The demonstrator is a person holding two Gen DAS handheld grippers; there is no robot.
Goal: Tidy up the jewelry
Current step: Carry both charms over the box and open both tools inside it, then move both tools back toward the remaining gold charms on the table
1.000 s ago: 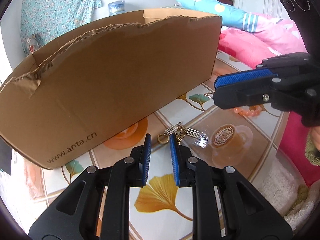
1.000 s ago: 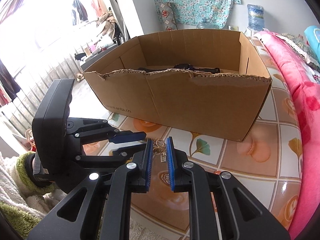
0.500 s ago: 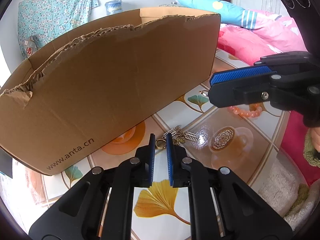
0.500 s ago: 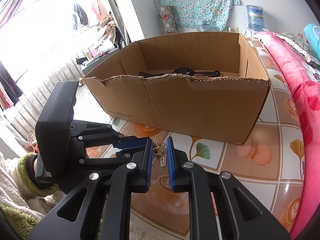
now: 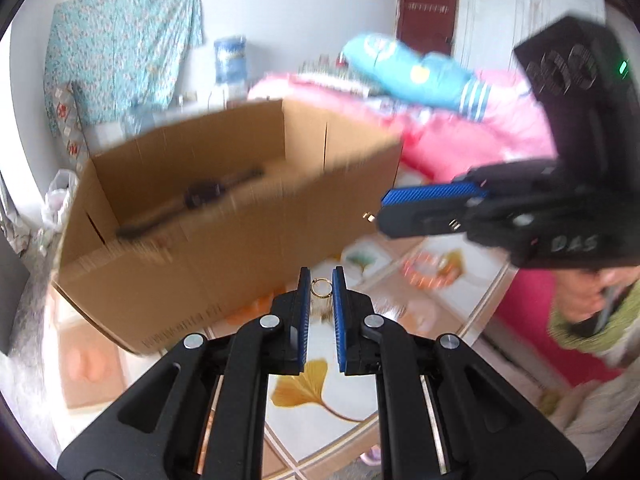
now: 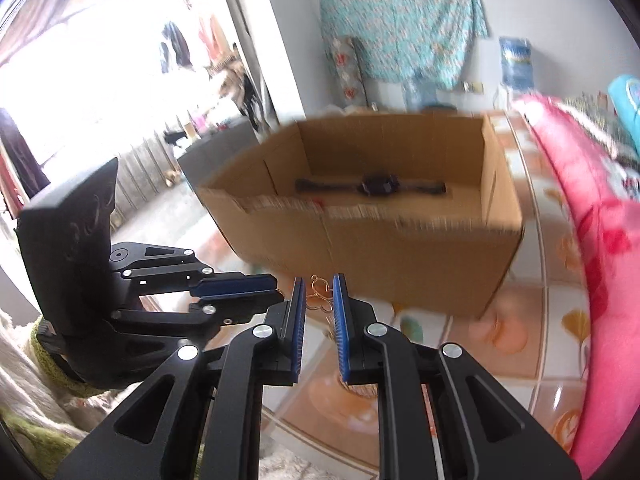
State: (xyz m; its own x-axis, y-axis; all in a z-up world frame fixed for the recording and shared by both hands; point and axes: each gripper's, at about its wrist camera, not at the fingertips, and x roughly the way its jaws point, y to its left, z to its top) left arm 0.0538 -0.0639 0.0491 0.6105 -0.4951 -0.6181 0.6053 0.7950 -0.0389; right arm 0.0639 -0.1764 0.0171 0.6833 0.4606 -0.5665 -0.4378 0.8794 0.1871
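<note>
Both tools are up off the tiled table [image 5: 304, 396], each nearly closed. The left tool [image 5: 321, 292] pinches a small gold ring [image 5: 321, 288] between its blue pads. The right tool [image 6: 319, 298] grips a gold wire charm [image 6: 318, 294] the same way. Just beyond them sits an open cardboard box [image 6: 400, 248] with a black watch [image 6: 376, 186] lying inside. An orange bead bracelet [image 5: 424, 272] rests on the table to the right, blurred.

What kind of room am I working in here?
Most likely a bedroom at home. Pink bedding with a blue pillow lies beside the tiled surface where the cardboard box sits, a floral cloth hangs on the wall, and there's a wooden door.
</note>
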